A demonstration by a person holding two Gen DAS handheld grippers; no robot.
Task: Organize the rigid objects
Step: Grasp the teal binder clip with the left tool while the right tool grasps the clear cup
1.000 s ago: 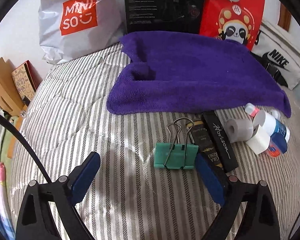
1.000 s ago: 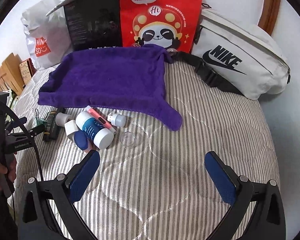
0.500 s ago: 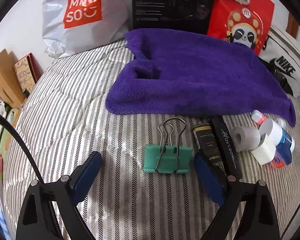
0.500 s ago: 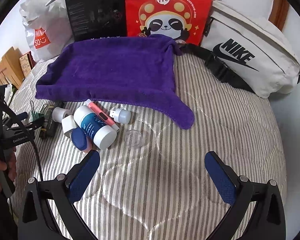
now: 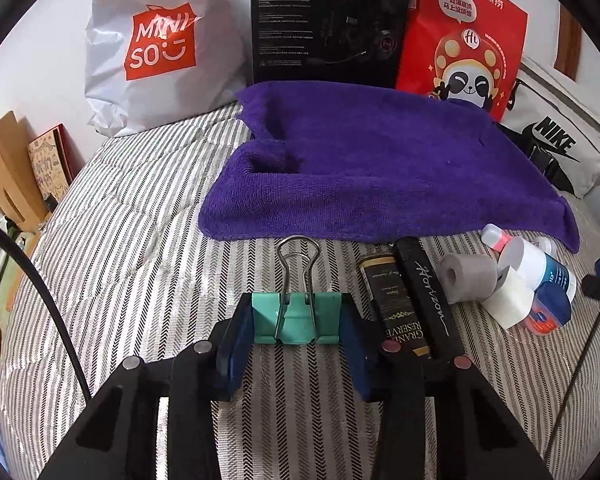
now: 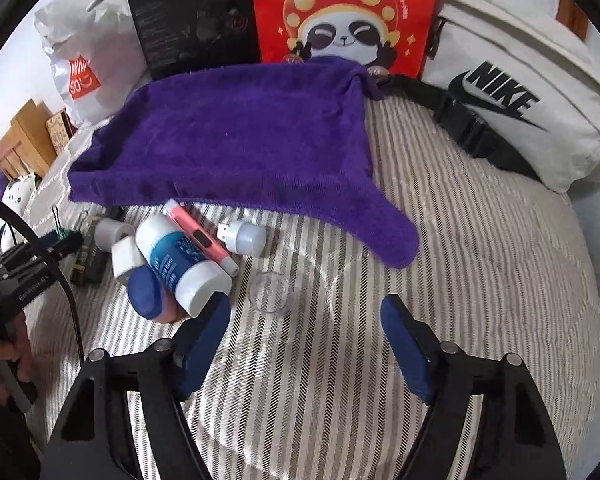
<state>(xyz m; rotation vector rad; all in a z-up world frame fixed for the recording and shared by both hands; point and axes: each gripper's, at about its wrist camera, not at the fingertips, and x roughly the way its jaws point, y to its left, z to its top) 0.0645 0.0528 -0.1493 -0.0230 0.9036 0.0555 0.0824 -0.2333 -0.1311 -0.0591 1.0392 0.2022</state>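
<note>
My left gripper (image 5: 298,334) has just been closing and its blue pads now press both sides of the green metal binder clip (image 5: 297,317), which lies on the striped quilted bedcover (image 5: 140,240); my right gripper (image 6: 305,340) has been narrowing too, its jaws apart with nothing between the pads. Just beyond them stands a small clear glass cup (image 6: 271,292), and the white blue-labelled bottle (image 6: 182,264) lies by the left pad; farther back spreads the purple towel (image 6: 240,140).

left hand-held gripper (image 5: 298,332) closed on binder clip (image 5: 298,318); right (image 6: 304,334) narrowed
</note>
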